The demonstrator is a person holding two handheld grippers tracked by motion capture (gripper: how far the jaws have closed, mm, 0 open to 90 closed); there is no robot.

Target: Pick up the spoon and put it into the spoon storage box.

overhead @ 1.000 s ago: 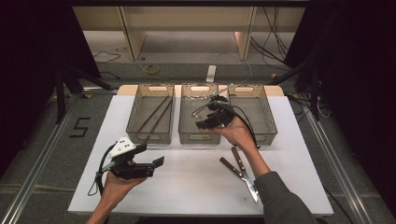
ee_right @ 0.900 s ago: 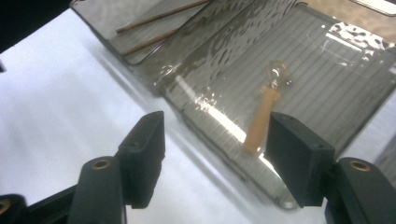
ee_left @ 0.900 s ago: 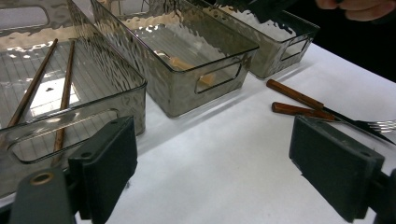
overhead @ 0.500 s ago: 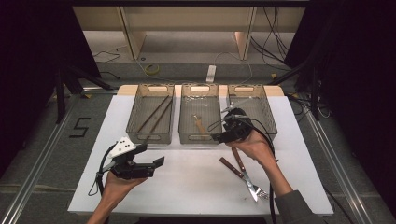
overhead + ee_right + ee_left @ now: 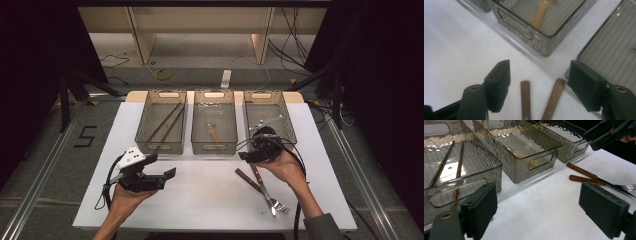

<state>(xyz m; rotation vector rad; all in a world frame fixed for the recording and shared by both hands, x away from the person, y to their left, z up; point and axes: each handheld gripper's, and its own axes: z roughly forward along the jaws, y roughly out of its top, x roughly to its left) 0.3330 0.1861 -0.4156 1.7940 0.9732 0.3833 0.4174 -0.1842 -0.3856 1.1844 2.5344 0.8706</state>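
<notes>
Wooden-handled fork [image 5: 274,199] and knife [image 5: 248,179] lie flat, crossing, on white table near right basket.

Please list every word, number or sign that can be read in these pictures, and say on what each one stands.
"5": a black numeral marked on the grey floor to the left of the white table, seen in the high view.
No readable text stands on the three clear bins, the cutlery or the grippers.

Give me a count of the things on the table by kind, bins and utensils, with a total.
Clear bins: 3
Chopsticks in the left bin: 2
Wooden-handled utensils loose on the table: 2
Light wooden-handled utensil in the middle bin: 1
Total: 8
</notes>
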